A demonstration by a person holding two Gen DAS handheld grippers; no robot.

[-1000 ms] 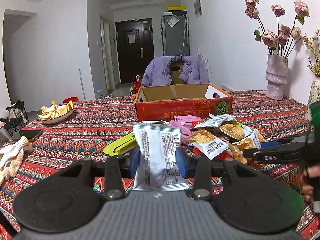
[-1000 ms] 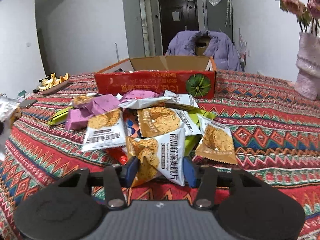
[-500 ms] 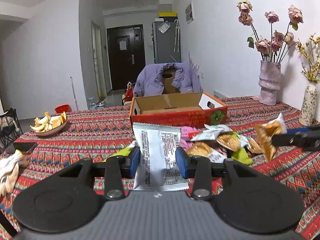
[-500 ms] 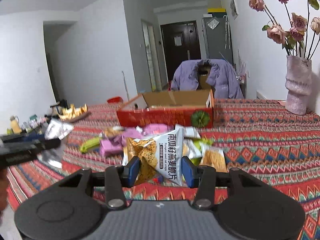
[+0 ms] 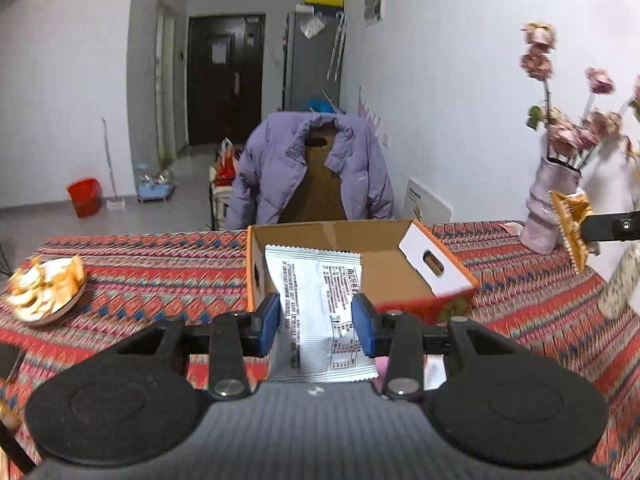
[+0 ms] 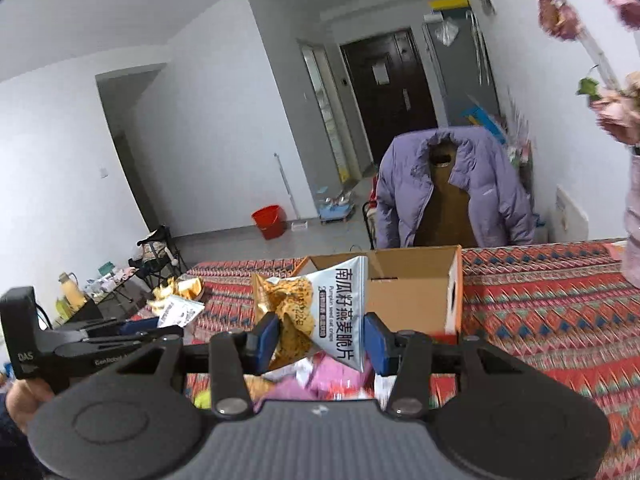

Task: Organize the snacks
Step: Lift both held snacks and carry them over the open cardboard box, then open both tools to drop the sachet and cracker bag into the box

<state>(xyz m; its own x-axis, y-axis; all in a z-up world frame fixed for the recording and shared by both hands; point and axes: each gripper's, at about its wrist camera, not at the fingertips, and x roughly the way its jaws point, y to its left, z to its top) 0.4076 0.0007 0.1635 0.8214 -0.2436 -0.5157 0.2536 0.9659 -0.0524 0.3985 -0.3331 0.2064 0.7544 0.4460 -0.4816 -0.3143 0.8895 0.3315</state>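
My left gripper (image 5: 316, 330) is shut on a white snack packet (image 5: 316, 300), printed back toward the camera, held up in the air just short of the open cardboard box (image 5: 384, 264). My right gripper (image 6: 322, 340) is shut on a white-and-orange crisp packet (image 6: 320, 308), raised above the snack pile (image 6: 316, 380); the same box (image 6: 416, 288) lies just beyond it. In the left wrist view the right gripper's packet (image 5: 570, 224) shows at the right edge. In the right wrist view the left gripper (image 6: 152, 326) appears at the left with its packet (image 6: 178, 312).
A patterned red tablecloth (image 5: 160, 276) covers the table. A plate of orange peel (image 5: 44, 292) sits at the left. A pink vase of dried roses (image 5: 548, 208) stands at the right, a second vase (image 5: 620, 284) nearer. A chair with a purple jacket (image 5: 312, 168) stands behind the box.
Both grippers have risen from the snack pile with their packets and moved toward the box. The right packet left the table; the pile has dropped below both views.
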